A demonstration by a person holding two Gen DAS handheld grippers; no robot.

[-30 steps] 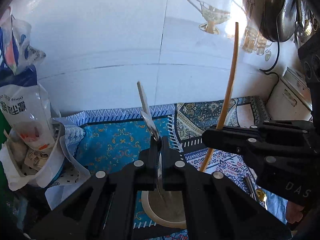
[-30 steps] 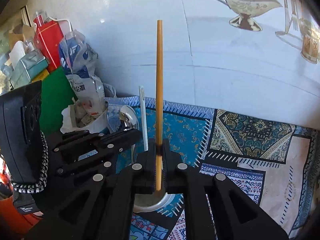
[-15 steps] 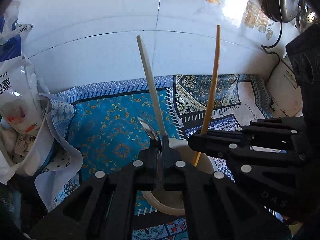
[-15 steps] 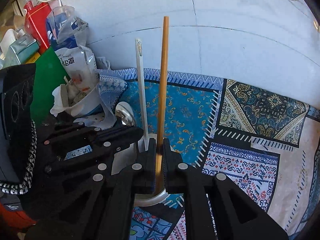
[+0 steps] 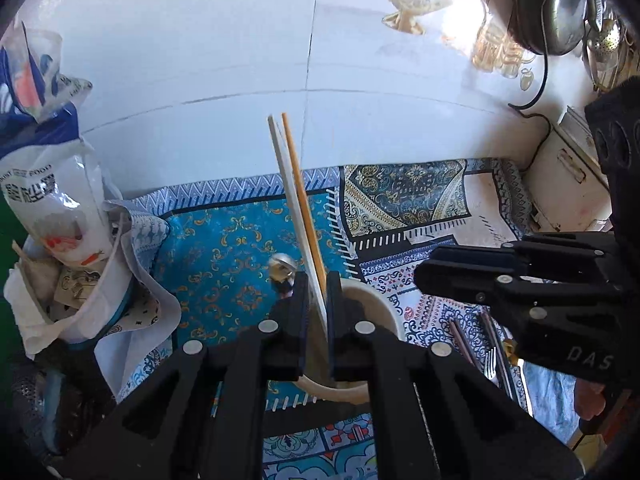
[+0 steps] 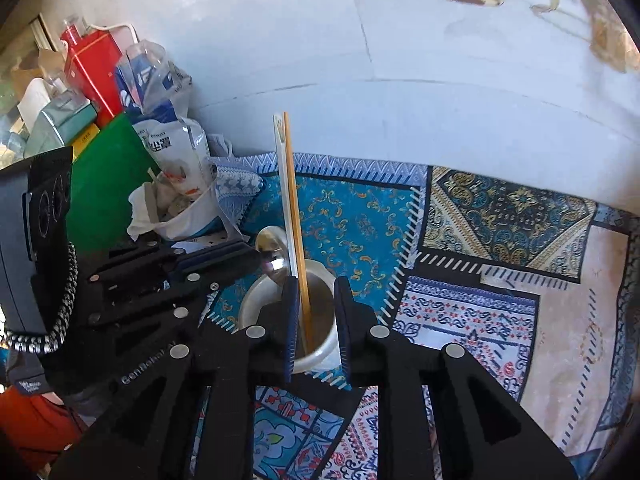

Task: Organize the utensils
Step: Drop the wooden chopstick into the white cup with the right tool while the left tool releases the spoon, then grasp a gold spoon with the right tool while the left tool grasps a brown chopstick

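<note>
Two slim sticks, one white plastic chopstick [image 6: 285, 192] and one wooden chopstick [image 6: 295, 208], lean together in our round cream cup [image 6: 256, 300] on the patterned counter [image 6: 480, 312]. Our left gripper [image 5: 318, 292] and right gripper [image 6: 316, 304] stand apart, holding nothing.

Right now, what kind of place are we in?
Most likely a home kitchen counter: a white tiled wall with a gravy-boat decal, a dark pan and strainer hanging at right, and a patterned mat holding a cup of chopsticks and a spoon.
</note>
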